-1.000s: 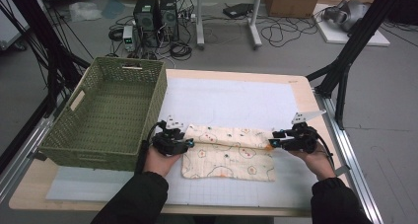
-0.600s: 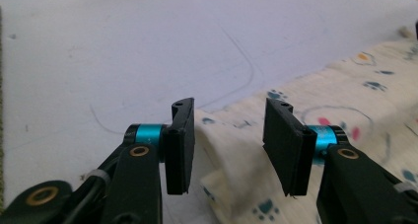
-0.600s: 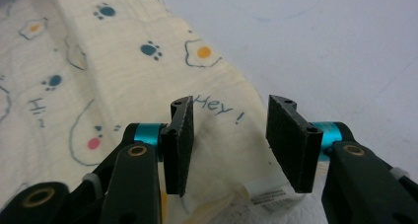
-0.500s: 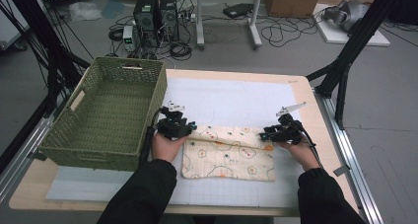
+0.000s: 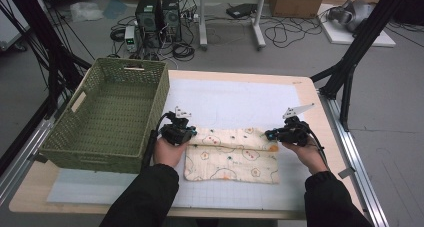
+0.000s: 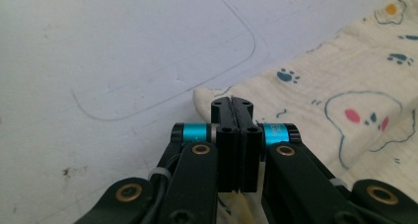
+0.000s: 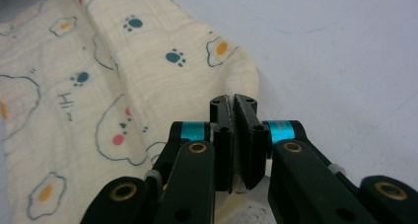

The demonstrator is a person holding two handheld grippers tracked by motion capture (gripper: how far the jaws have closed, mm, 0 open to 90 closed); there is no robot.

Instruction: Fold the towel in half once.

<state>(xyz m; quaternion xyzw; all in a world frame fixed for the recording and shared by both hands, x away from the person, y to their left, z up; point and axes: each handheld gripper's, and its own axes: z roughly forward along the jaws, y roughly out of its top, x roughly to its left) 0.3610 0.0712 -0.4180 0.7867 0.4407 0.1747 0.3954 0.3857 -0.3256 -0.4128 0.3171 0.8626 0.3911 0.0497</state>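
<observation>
A person's 2 forearms in dark sleeves reach in over a light wooden surface (image 5: 305,89) covered by 1 white mat (image 5: 235,99). On the mat lies 1 cream cloth (image 5: 232,159), folded into a long rectangle and printed with fried eggs, paw prints and cloud shapes. The left claw (image 5: 191,133) sits at the cloth's far left corner; its jaws have just been closing and now pinch the cloth's edge between them, as the left gripper view shows (image 6: 231,108). The right claw (image 5: 270,135) sits at the far right corner; its jaws have likewise just been closing and now clamp that corner of the fabric, seen close in the right gripper view (image 7: 231,105). The cloth lies near the middle of the surface, toward the person. 1 green woven basket (image 5: 150,117) stands at the left, just beside the left claw.
</observation>
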